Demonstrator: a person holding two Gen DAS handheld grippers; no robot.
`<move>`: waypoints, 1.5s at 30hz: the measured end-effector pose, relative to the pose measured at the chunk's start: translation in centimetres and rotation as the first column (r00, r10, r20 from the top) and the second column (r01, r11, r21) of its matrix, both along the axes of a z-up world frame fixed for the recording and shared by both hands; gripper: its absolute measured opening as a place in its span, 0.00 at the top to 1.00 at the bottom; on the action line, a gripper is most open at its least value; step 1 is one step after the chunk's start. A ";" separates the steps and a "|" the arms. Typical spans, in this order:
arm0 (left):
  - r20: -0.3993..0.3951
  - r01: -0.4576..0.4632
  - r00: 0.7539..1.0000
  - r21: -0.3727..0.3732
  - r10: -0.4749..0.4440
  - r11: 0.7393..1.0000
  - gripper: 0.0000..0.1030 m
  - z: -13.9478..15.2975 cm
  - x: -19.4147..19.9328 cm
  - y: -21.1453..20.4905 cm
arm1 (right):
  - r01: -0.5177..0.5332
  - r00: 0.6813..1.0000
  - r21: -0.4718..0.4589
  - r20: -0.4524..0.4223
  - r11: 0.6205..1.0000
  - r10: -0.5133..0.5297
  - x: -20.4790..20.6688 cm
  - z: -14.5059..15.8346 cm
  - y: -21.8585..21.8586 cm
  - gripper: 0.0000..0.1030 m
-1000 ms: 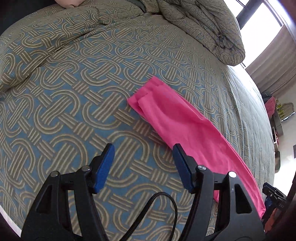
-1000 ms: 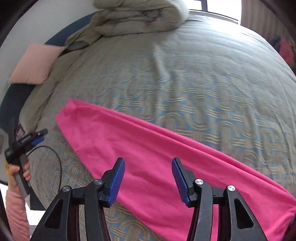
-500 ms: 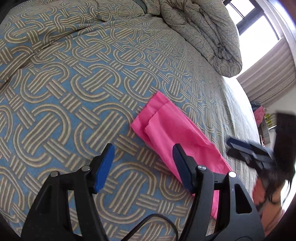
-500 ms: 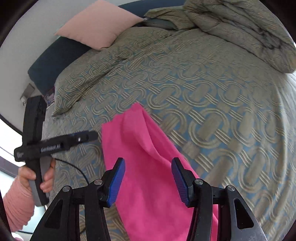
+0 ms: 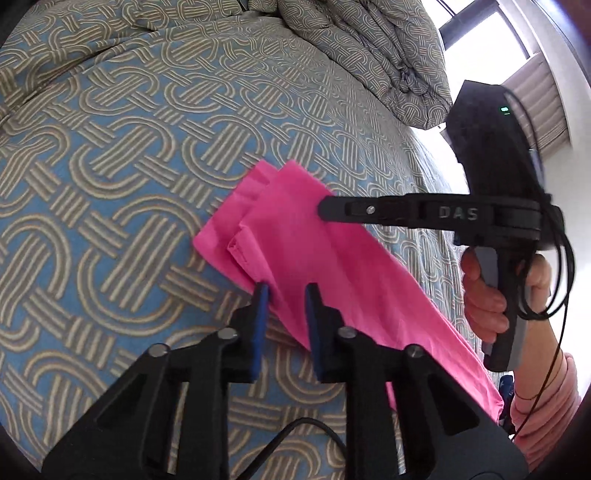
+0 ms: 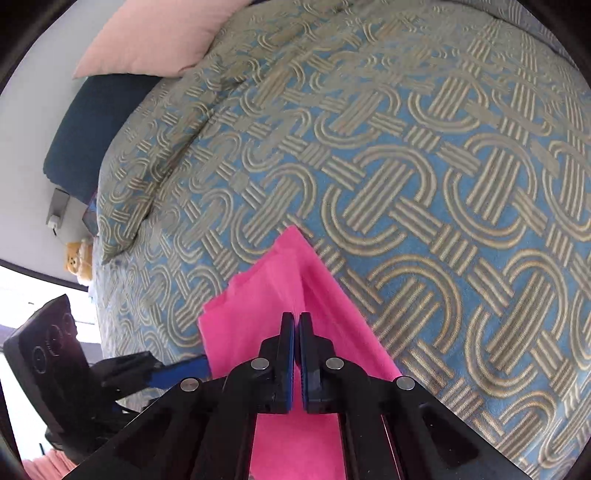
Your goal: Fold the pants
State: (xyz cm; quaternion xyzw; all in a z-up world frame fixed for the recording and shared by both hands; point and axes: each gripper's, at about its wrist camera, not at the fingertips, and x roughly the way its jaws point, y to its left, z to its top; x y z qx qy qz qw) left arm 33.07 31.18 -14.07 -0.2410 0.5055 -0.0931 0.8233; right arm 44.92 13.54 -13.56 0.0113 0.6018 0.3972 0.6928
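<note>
Bright pink pants [image 5: 351, 277] lie folded lengthwise on the patterned bedspread [image 5: 110, 184], their end pointing away from me. My left gripper [image 5: 285, 295] is at the near long edge by that end, jaws closing, with the fabric edge between the blue pads and a gap still showing. My right gripper [image 6: 295, 317] is shut on a pinched ridge of the pants [image 6: 251, 314] at the far corner of the same end. In the left wrist view the right gripper [image 5: 323, 208] reaches in from the right, held by a hand [image 5: 484, 306]. The left gripper's blue pad [image 6: 181, 369] shows low left in the right wrist view.
A rolled duvet [image 5: 369, 48] of the same pattern lies at the far side of the bed, near a bright window [image 5: 491, 33]. A pale pink pillow [image 6: 155, 37] leans on a dark headboard [image 6: 85, 129]. Bare bedspread [image 6: 443, 184] stretches beyond the pants.
My left gripper came down onto the near edge of the pants and its jaws narrowed. My right gripper swept along the pants to the same end and shut on the fabric.
</note>
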 end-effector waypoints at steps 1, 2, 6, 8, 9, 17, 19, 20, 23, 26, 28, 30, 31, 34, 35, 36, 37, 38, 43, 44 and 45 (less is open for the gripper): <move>-0.009 -0.006 1.000 -0.001 0.005 1.000 0.88 -0.2 0.3 0.0 | 0.004 1.000 0.003 0.022 1.000 -0.004 -0.1 0.5 0.1 0.99; -0.018 -0.013 1.000 -0.008 0.013 1.000 0.90 -0.3 0.6 0.1 | 0.002 0.999 0.008 0.035 1.000 -0.002 -0.1 1.0 0.2 0.99; -0.005 -0.031 1.000 -0.007 0.031 0.999 0.89 0.0 0.6 0.2 | -0.038 0.993 -0.002 0.108 0.999 0.038 0.0 2.8 1.3 0.99; -0.013 -0.045 0.999 0.005 0.045 0.999 0.70 -0.1 0.9 0.2 | -0.048 0.991 0.006 0.125 0.999 0.047 0.5 3.5 2.0 0.99; -0.032 -0.052 0.998 0.004 0.052 0.999 0.58 -0.4 1.1 0.2 | -0.048 0.991 0.017 0.127 0.999 0.045 0.7 3.7 2.3 0.99; -0.045 -0.102 0.994 0.013 0.103 0.995 0.48 -1.1 1.8 0.5 | -0.089 0.991 -0.080 0.091 0.993 0.096 0.8 1.9 2.0 0.81; -0.049 -0.085 0.995 0.042 0.087 0.995 0.95 -1.3 2.3 0.2 | -0.091 0.992 -0.107 0.079 0.990 0.100 0.6 0.8 1.8 0.69; -0.059 -0.082 0.995 0.043 0.085 0.996 0.94 -1.5 2.5 0.3 | -0.089 0.993 -0.104 0.073 0.991 0.097 0.6 0.4 1.7 0.68; -0.029 -0.094 0.995 0.032 0.095 0.995 0.95 -1.2 2.2 0.5 | -0.073 0.995 -0.096 0.059 0.993 0.079 0.8 -0.6 1.9 0.67; 0.013 -0.091 0.996 0.059 0.090 0.994 0.95 -0.3 1.4 0.2 | -0.071 0.995 -0.098 0.058 0.993 0.076 0.7 -0.9 2.4 0.99; 0.033 -0.081 0.996 0.084 0.079 0.993 0.95 0.5 1.1 0.0 | -0.055 0.996 -0.064 0.061 0.996 0.059 0.7 -0.3 2.3 0.99; 0.042 -0.068 0.997 0.126 0.063 0.990 0.95 1.3 1.0 -0.3 | -0.050 0.995 -0.031 0.079 0.998 0.053 0.6 0.5 2.3 0.99; 0.038 -0.064 0.998 0.150 0.059 0.987 0.95 1.5 0.9 -0.5 | -0.051 0.996 -0.011 0.077 0.999 0.052 0.5 0.9 2.2 0.99; 0.033 -0.064 0.998 0.169 0.059 0.984 0.95 1.6 0.5 -0.5 | -0.062 0.994 0.008 0.090 0.998 0.061 0.6 1.7 2.2 0.99; 0.033 -0.063 0.998 0.174 0.058 0.983 0.95 1.7 0.3 -0.5 | -0.065 0.993 0.008 0.096 0.998 0.064 0.6 1.9 2.2 0.99; 0.028 -0.066 0.998 0.179 0.062 0.982 0.95 1.7 0.3 -0.5 | -0.064 0.993 0.009 0.096 0.998 0.063 0.6 2.0 2.2 0.99; 0.020 -0.079 0.997 0.189 0.077 0.979 0.95 1.8 0.2 -0.2 | -0.055 0.994 0.012 0.097 0.998 0.054 0.6 2.1 2.1 0.99; 0.020 -0.092 0.996 0.189 0.090 0.978 0.95 1.9 0.2 0.0 | -0.049 0.994 0.016 0.100 0.999 0.047 0.7 2.2 2.1 0.99; 0.030 -0.146 0.989 0.197 0.143 0.969 0.95 2.3 0.9 0.8 | -0.012 0.994 0.066 0.112 0.998 0.004 1.3 3.3 1.8 0.99; 0.026 -0.151 0.989 0.191 0.149 0.970 0.95 2.2 1.2 0.9 | -0.014 0.993 0.061 0.119 0.998 0.007 1.4 3.4 2.0 0.99; 0.019 -0.147 0.989 0.178 0.145 0.973 0.95 2.1 1.4 1.0 | -0.020 0.992 0.049 0.126 0.999 0.014 1.5 3.4 2.2 0.98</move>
